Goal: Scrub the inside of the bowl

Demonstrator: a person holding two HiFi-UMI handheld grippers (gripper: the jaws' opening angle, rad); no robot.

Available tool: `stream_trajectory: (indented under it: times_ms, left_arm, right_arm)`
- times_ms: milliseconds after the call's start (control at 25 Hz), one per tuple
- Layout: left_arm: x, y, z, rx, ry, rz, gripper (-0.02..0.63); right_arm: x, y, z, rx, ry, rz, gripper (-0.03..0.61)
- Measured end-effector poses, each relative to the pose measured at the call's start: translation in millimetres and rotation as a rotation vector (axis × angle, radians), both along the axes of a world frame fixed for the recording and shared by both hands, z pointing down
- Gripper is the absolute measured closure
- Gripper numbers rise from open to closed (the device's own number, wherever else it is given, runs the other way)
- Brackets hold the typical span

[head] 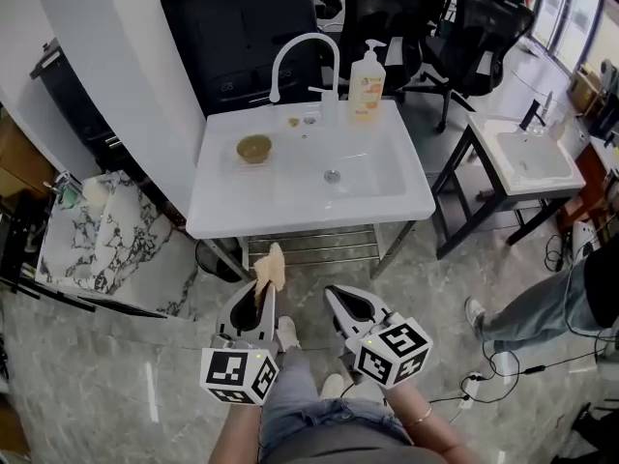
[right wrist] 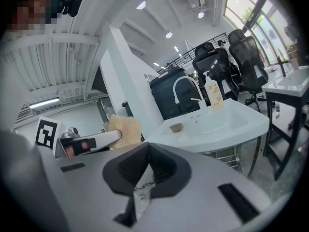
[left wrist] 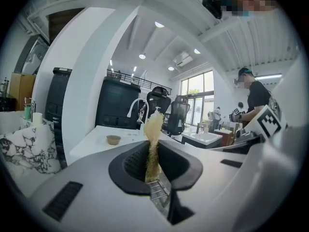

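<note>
A small tan bowl [head: 254,148] stands on the left counter of the white sink unit [head: 232,206], well ahead of both grippers. The bowl also shows small in the left gripper view [left wrist: 114,139] and the right gripper view [right wrist: 176,127]. My left gripper [head: 268,293] is shut on a yellow sponge [head: 271,267], which stands upright between its jaws [left wrist: 153,144]. My right gripper [head: 340,298] is shut with nothing in it. Both hang in front of the sink, above the floor. In the right gripper view the sponge [right wrist: 124,131] and left gripper show at the left.
A white faucet [head: 300,61] and an orange soap bottle [head: 367,85] stand at the sink's back edge. A marble-pattern counter [head: 106,245] is to the left. A second sink table [head: 527,158] and black office chairs [head: 484,27] are to the right, where another person's legs [head: 537,307] stand.
</note>
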State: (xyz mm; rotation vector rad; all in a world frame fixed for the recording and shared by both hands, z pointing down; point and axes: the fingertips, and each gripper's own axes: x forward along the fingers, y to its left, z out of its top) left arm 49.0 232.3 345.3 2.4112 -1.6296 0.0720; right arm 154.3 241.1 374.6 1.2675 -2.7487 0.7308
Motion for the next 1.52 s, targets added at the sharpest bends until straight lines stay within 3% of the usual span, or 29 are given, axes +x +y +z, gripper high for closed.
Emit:
stream_trajectory:
  times_ms: [800,1160,1520]
  left_arm:
    - [-113.0,-190.8,8.5,-0.026,0.036,0.022,0.561]
    - [-154.1,-237.4,24.3,-0.060,0.065,0.025,0.561]
    - [-171.8,-273.6,47.3,-0.115,0.070,-0.003,0.561]
  right_arm:
    - [-96.6,-200.7,-0.6,-0.043,0.006,0.066,0.568]
    - [-113.4,-254.5,7.9,-0.083,0.041,0.122,0.568]
    - [-112.3,-295.9,24.0,-0.135,0.083,0.140,0.568]
